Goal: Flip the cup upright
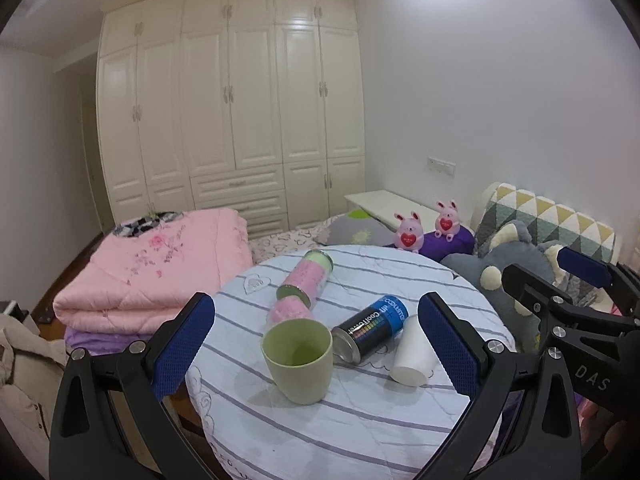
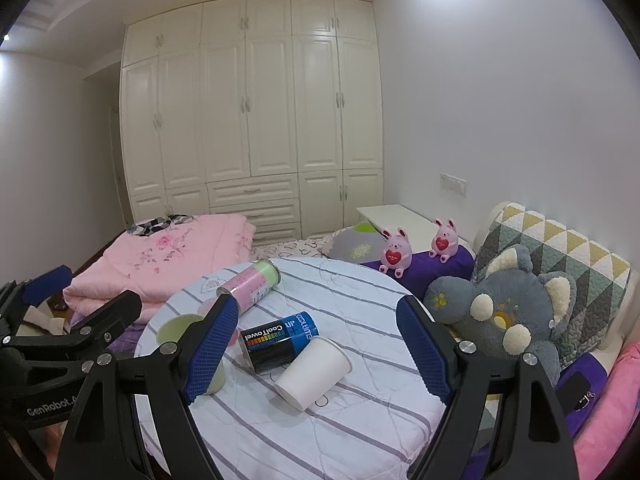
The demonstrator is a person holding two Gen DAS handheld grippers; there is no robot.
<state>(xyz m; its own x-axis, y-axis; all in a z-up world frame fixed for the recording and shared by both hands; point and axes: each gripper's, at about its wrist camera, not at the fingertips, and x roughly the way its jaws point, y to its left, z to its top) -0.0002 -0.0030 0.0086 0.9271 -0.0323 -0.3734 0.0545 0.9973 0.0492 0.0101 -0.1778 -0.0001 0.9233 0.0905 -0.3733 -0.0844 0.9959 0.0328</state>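
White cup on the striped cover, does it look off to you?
Yes. The white cup lies tipped on its side against the fallen blue can, and the pink can is down too. The green cup stands upright.

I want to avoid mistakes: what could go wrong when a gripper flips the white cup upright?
The white cup lies tipped against the blue CoolTowel can, so grasping it may set the can rolling. The striped cloth looks soft, so an upright cup may stand unsteadily. The green cup stands close by.

The blue and black can says "CoolTowel". One gripper arm says "DAS", another says "GenRobot".
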